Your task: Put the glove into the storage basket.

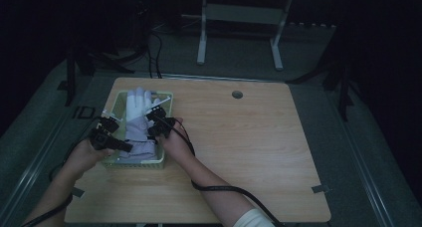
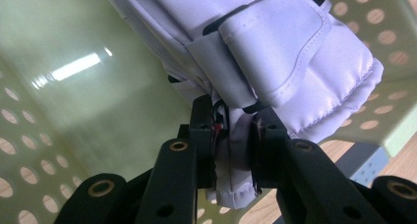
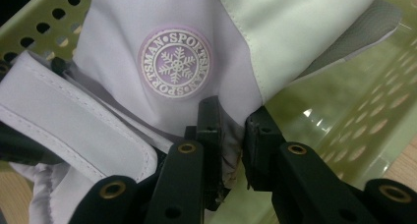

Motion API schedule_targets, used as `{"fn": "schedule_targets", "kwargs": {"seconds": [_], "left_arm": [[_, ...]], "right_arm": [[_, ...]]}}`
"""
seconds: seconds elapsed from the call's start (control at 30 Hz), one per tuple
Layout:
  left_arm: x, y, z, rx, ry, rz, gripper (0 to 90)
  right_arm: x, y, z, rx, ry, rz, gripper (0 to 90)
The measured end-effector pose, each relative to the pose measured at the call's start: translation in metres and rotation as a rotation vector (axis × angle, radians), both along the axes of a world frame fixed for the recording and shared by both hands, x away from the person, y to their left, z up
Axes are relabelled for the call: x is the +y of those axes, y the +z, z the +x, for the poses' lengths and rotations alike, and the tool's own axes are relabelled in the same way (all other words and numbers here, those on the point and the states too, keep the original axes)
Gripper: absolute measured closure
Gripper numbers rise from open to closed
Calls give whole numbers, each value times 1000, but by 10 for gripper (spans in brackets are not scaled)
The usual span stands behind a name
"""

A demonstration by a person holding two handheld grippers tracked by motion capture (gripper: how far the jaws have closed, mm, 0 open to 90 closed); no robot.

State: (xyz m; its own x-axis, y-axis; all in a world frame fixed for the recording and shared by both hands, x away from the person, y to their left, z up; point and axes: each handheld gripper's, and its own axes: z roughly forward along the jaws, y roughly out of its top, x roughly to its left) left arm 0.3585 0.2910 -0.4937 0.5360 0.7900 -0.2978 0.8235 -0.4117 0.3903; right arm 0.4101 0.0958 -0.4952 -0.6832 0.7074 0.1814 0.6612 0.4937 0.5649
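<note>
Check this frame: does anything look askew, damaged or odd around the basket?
Nothing is damaged or spilled. The white padded ski glove lies lengthwise in the pale green perforated plastic basket, fingers reaching its far rim. Left tool and right tool each pinch its cuff fabric.

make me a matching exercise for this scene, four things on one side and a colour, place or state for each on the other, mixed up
Things:
1. ski glove
2. perforated basket
3. left gripper
4. snowflake badge

Descriptions:
A. pale green, at the table's left side
B. round, lilac, on the glove
C. white and lilac, lying in the basket
D. fingers shut on the glove's cuff edge

Pairs: 1-C, 2-A, 3-D, 4-B
</note>
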Motion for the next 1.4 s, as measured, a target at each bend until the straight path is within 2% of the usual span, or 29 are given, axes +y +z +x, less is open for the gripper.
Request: {"fn": "schedule_targets", "kwargs": {"seconds": [0.07, 0.17, 0.2, 0.23, 0.27, 0.3, 0.33, 0.4, 0.43, 0.47, 0.5, 0.57, 0.6, 0.63, 0.67, 0.7, 0.73, 0.77, 0.8, 0.83, 0.87, 0.97, 1.0, 1.03, 1.17, 1.2, 1.23, 1.4], "left_arm": [[1, -2, 1, 9, 5, -1, 755], [1, -8, 2, 23, 7, 15, 747], [1, -8, 2, 23, 7, 15, 739], [-1, -12, 2, 34, -3, 32, 731], [-1, -13, 2, 38, -7, 37, 719], [-2, -15, 2, 37, -9, 43, 702], [-3, -17, 2, 36, -1, 48, 680], [-2, -17, 2, 21, 10, 48, 609], [-1, -16, 2, 11, 20, 30, 576], [0, -13, 0, -21, 37, 17, 507], [1, -10, -1, -45, 54, 12, 435], [3, -4, -5, -95, 59, -20, 293], [3, -4, -5, -95, 59, -20, 198], [3, 1, -7, -132, 63, -21, 198], [2, 3, -9, -159, 64, -14, 147], [2, 4, -10, -182, 70, -12, 135], [2, 7, -12, -207, 77, -28, 135], [2, 8, -13, -219, 86, -46, 134], [2, 8, -13, -219, 86, -46, 125], [2, 10, -17, -273, 113, -83, 125], [1, 11, -18, -295, 118, -79, 80], [-3, 17, -24, -383, 135, -94, 69], [-6, 18, -26, -402, 143, -108, 41], [-6, 18, -26, -402, 143, -108, 11], [-20, 27, -32, -484, 142, -118, 11], [-20, 27, -32, -484, 142, -118, 11], [-25, 30, -33, -496, 140, -155, 11], [-39, 34, -35, -510, 115, -180, 11]], "right_arm": [[0, 0, 1, 12, 1, -1, 767], [3, 0, 3, 27, 27, -38, 684], [3, 0, 3, 27, 27, -38, 684], [3, -2, 5, 38, 54, -71, 618], [3, -4, 6, 48, 59, -77, 610], [1, -6, 7, 53, 57, -74, 577], [0, -6, 7, 36, 66, -51, 534], [-1, -2, 7, 25, 66, -43, 461], [-1, 0, 7, 8, 76, -26, 368], [-3, 3, 8, -12, 92, 9, 313], [-4, 8, 8, -25, 94, 22, 304], [-8, 16, 9, -58, 117, 58, 245], [-8, 16, 9, -58, 117, 58, 245], [-9, 20, 9, -54, 121, 67, 241], [-13, 26, 9, -52, 148, 91, 224], [-14, 28, 9, -53, 150, 90, 221], [-15, 30, 9, -60, 150, 87, 214], [-18, 32, 8, -71, 156, 89, 209], [-18, 32, 8, -71, 156, 89, 209], [-20, 34, 8, -76, 164, 87, 203], [-25, 37, 8, -94, 171, 92, 194], [-32, 42, 8, -106, 172, 102, 186], [-34, 43, 7, -113, 173, 100, 182], [-34, 43, 7, -113, 173, 100, 182], [-45, 45, 5, -142, 182, 99, 168], [-45, 45, 5, -142, 182, 99, 168], [-48, 45, 5, -145, 187, 101, 162], [-61, 46, 3, -165, 190, 97, 156]]}}
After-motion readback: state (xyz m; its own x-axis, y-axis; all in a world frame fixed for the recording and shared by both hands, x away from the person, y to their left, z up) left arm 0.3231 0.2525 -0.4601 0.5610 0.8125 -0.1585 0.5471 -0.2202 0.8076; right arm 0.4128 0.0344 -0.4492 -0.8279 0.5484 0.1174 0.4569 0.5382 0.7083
